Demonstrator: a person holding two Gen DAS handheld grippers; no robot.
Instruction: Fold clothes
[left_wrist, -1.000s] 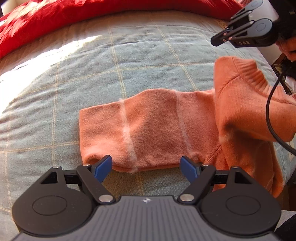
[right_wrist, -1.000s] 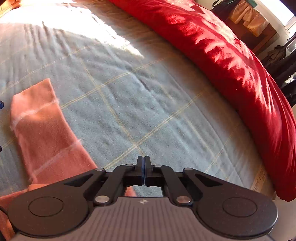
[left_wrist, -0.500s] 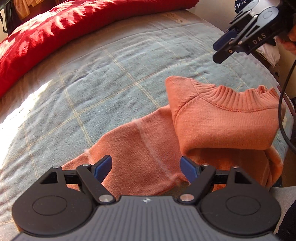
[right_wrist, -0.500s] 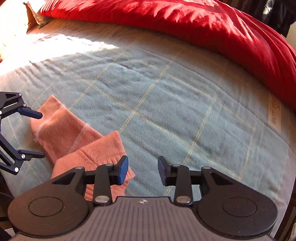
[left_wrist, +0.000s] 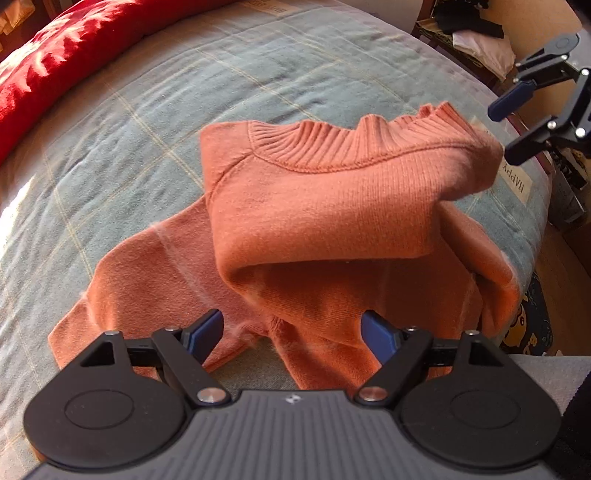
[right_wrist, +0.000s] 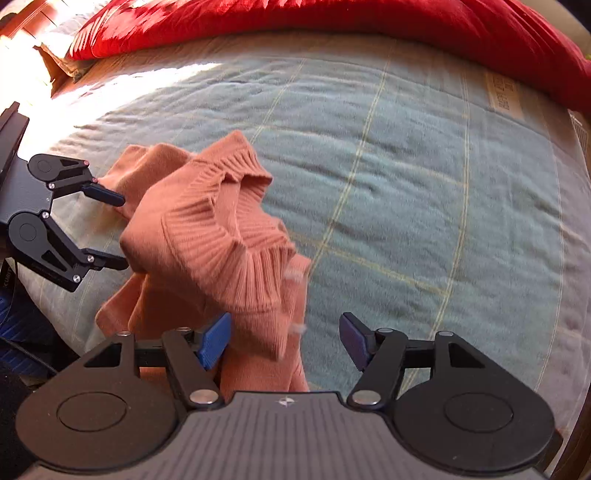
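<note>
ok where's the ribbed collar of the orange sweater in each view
Left wrist: collar sits upper centre, running rightward along the top edge of the folded sweater.
Right wrist: collar sits left of centre, on top of the bunched sweater, above the right gripper.
Shared landmark: the red duvet, top left in the left view, along the top in the right.

The sweater (left_wrist: 325, 206) hides its own lower layers, right edge blurred.

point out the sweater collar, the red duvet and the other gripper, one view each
sweater collar (left_wrist: 332, 147): left wrist view, ribbed knit band along the top edge.
red duvet (right_wrist: 369, 18): right wrist view, sunlit surface along the bed's far side.
right gripper (left_wrist: 513, 127): left wrist view, midway between its open fingers.
</note>
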